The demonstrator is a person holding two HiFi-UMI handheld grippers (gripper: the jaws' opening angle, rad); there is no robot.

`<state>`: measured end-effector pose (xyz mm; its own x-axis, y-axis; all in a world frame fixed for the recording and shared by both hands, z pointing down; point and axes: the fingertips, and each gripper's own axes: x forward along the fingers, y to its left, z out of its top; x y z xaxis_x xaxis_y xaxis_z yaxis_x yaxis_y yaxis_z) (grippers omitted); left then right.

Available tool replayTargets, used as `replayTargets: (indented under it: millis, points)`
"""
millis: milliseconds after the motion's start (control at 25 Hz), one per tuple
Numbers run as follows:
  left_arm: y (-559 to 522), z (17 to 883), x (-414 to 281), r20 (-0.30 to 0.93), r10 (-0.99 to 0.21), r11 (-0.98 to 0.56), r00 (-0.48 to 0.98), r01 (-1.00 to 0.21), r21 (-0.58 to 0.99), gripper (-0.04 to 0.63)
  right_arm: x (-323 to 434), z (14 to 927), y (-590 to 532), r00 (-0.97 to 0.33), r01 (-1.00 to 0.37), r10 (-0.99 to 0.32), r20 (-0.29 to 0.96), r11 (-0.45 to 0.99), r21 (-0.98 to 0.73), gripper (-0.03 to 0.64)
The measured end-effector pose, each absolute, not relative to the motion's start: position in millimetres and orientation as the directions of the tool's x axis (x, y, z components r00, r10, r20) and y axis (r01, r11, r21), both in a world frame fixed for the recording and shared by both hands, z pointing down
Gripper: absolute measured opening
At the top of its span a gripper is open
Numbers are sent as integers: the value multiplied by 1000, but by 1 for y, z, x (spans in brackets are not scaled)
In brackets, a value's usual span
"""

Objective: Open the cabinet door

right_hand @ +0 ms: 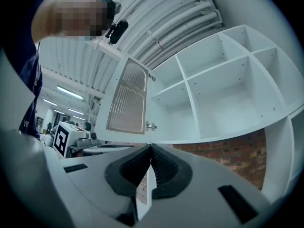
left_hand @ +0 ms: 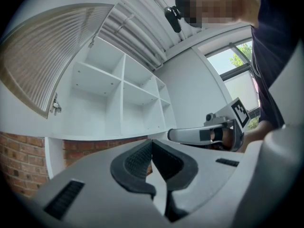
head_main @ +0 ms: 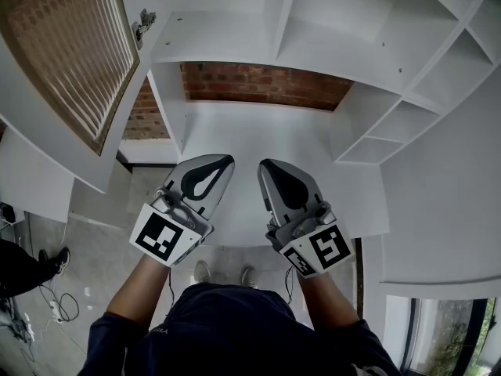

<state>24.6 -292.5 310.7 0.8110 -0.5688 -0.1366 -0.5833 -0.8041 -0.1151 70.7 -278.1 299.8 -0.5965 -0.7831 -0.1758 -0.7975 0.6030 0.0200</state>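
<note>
Cabinet door open; both grippers empty.
The cabinet door is swung wide from the left edge of the cabinet. The left gripper and right gripper are side by side below it, apart from the door. The right jaws are closed on nothing, and the left jaws appear to meet at the tips.

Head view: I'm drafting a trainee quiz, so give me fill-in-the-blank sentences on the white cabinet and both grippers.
The white cabinet door with a ribbed glass panel stands ___.
The wall behind the white shelves is red ___.
The left gripper and right gripper have their jaws ___, holding nothing.
Missing words: open, brick, shut.
</note>
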Motion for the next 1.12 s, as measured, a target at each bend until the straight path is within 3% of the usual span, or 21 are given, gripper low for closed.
replayTargets:
  millis: [1120]
  points:
    - [-289, 304, 22, -144, -571, -800, 809, -587, -126, 8, 65, 296, -276, -600, -796, -780, -180, 605, 33, 26]
